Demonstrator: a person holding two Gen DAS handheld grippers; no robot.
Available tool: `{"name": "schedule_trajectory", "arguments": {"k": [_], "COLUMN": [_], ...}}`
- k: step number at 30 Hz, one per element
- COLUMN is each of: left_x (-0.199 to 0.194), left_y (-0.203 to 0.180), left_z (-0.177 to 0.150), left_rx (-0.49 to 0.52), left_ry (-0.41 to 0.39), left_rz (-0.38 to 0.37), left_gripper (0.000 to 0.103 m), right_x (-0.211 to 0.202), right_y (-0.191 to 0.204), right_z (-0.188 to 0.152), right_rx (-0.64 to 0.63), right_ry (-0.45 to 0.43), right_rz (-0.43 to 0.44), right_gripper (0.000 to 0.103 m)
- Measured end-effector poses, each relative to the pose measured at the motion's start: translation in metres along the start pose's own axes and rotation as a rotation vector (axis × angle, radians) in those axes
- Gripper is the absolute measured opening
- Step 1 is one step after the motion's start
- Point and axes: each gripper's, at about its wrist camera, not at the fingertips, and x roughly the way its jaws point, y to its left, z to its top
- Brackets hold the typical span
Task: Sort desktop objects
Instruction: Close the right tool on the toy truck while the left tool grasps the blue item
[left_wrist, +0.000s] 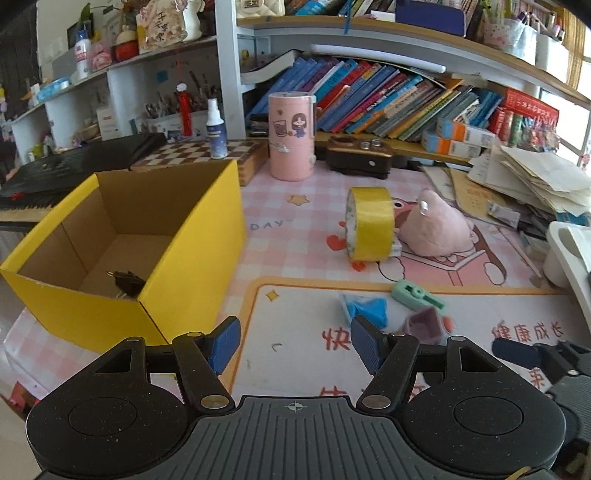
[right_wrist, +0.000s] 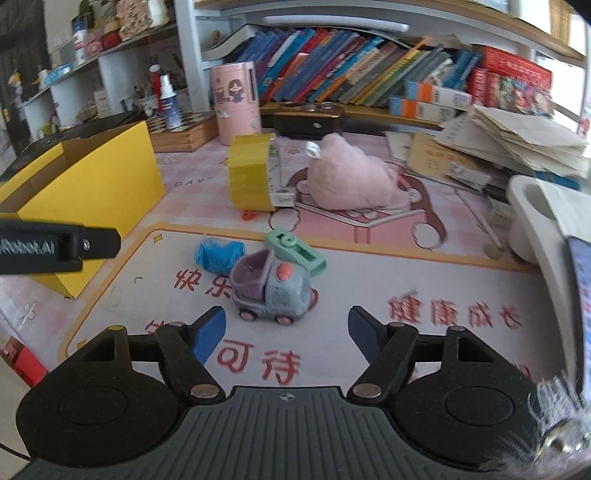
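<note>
An open yellow cardboard box (left_wrist: 192, 236) stands at the left with a small black clip-like object (left_wrist: 127, 282) inside; it also shows in the right wrist view (right_wrist: 99, 184). On the mat lie a yellow tape roll (left_wrist: 369, 225) (right_wrist: 249, 173), a pink plush (left_wrist: 434, 227) (right_wrist: 351, 175), a crumpled blue piece (left_wrist: 365, 308) (right_wrist: 218, 254), a green toy part (left_wrist: 417, 295) (right_wrist: 299, 251) and a purple-grey toy truck (right_wrist: 273, 288) (left_wrist: 424, 325). My left gripper (left_wrist: 295, 343) is open and empty, beside the box. My right gripper (right_wrist: 286, 328) is open and empty, just in front of the truck.
A pink cylinder container (left_wrist: 291, 136), a dark wooden box (left_wrist: 360, 155), a chessboard case (left_wrist: 207, 151) with a spray bottle (left_wrist: 216, 129) stand at the back under bookshelves. Loose papers (left_wrist: 532, 177) and a white object (left_wrist: 569, 254) are at the right.
</note>
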Motion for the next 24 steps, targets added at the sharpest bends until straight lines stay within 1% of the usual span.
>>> {"name": "schedule_trajectory", "arguments": {"k": [7, 11, 13, 14, 15, 20, 24], "left_x": [0.005, 0.008, 0.01, 0.011, 0.013, 0.028, 0.049], "left_y": [-0.003, -0.004, -0.004, -0.005, -0.006, -0.014, -0.027], "left_z": [0.008, 0.012, 0.013, 0.014, 0.014, 0.016, 0.015], "left_rx": [0.007, 0.009, 0.011, 0.013, 0.014, 0.014, 0.029], "left_ry": [0.012, 0.021, 0.026, 0.029, 0.032, 0.058, 0.083], "left_rz": [0.052, 0.074, 0.078, 0.077, 0.075, 0.036, -0.014], "left_gripper": [0.067, 0.067, 0.067, 0.067, 0.067, 0.067, 0.067], "right_x": [0.036, 0.05, 0.055, 0.058, 0.059, 0.055, 0.038], "right_y": [0.005, 0.008, 0.008, 0.007, 0.005, -0.01, -0.029], "right_z": [0.007, 0.008, 0.009, 0.009, 0.01, 0.012, 0.013], "right_rx": [-0.046, -0.064, -0.069, -0.071, -0.07, -0.053, -0.052], "right_ry": [0.021, 0.031, 0.03, 0.032, 0.036, 0.039, 0.019], "right_rz": [0.041, 0.045, 0.041, 0.035, 0.034, 0.051, 0.009], "right_gripper": [0.073, 0.073, 0.07, 0.067, 0.062, 0.062, 0.062]}}
